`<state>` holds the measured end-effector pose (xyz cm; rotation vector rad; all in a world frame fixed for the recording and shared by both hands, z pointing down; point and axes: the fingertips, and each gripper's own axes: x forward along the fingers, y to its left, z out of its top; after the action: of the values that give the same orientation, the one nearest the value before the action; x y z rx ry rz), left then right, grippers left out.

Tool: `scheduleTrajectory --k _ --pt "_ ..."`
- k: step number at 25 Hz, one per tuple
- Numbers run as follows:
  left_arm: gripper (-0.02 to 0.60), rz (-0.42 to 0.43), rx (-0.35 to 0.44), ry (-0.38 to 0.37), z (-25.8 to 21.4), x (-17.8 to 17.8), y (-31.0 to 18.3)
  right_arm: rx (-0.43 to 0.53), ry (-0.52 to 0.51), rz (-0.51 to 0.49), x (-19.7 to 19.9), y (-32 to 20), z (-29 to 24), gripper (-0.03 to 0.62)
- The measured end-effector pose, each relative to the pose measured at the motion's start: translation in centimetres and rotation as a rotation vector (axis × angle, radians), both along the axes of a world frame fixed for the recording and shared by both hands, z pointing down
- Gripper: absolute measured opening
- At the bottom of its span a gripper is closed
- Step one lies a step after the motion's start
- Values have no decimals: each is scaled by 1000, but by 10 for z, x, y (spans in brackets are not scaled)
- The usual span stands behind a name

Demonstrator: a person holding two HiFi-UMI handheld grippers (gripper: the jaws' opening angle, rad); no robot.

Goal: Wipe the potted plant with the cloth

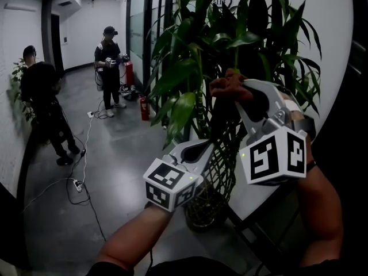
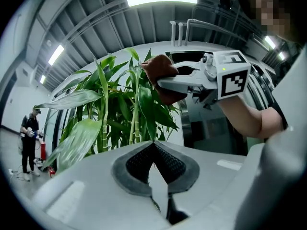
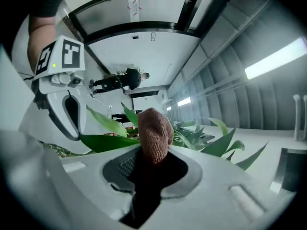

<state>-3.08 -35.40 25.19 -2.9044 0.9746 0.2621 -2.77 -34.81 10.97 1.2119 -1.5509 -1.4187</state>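
right gripper (image 1: 244, 86): jaws clamped on cloth (image 1: 227, 87)
cloth: brown wad, sticks out past the jaw tips, long axis along the jaws, free end in among upper leaves of potted plant (image 1: 218, 33)
left gripper (image 1: 211, 147): jaws together, nothing between them, low beside the stems, well below the cloth

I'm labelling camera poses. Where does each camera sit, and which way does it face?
Head view: on the person's head, looking forward and down at the potted plant; the forearms, left gripper and right gripper show.
Left gripper view: on the left gripper, looking along its shut jaws into the plant; the right gripper and its forearm show.
Right gripper view: on the right gripper, looking along jaws shut on the cloth; the left gripper shows at left.
Shared: all three show the plant and the cloth.
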Motion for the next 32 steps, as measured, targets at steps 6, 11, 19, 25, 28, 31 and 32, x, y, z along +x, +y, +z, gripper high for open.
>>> scheduleTrajectory --k 6,11,19,25,28,31,32 --pt "20 -10 3 2 -3 -3 1 -2 -3 53 8 -30 -21 66" --pt "20 -20 8 0 -4 -8 0 -51 -18 80 10 -50 -15 66" --pt "20 -3 0 3 -2 -7 -1 -108 39 53 -1 -44 31 66" --pt "20 7 -1 -4 2 -8 -1 -186 77 18 -17 -26 72 66" --pt "20 5 -6 -1 4 -9 -1 -290 71 -31 -27 -13 97 66" --pt "20 -26 33 -32 3 -9 0 -357 47 -61 -31 -3 112 66" --pt "20 -40 58 -52 4 -8 0 -373 40 -65 -31 0 116 66"
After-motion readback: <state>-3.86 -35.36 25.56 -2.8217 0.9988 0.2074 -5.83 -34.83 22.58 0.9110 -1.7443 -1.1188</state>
